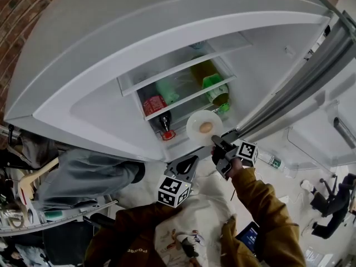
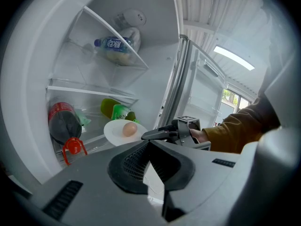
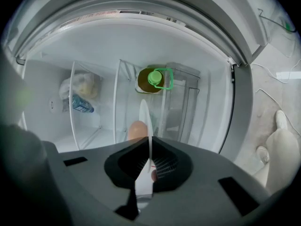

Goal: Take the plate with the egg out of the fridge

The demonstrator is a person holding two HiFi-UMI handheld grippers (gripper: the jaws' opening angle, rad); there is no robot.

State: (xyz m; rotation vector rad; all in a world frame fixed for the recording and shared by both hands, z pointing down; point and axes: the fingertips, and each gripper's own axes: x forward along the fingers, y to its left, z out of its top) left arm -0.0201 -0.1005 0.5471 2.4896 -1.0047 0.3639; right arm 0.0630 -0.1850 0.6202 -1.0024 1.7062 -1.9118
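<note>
A white plate with a brown egg on it is held level at the front of the open fridge, just outside the lower shelf. My right gripper is shut on the plate's near rim. In the right gripper view the plate shows edge-on between the pads, with the egg to its left. The left gripper view shows the plate, the egg and the right gripper from the side. My left gripper hangs below the fridge opening, shut and holding nothing.
Inside the fridge stand a green-capped bottle and a dark bottle with a red cap. A water bottle lies on the upper shelf. The open fridge door runs along the right. A person in grey is at the left.
</note>
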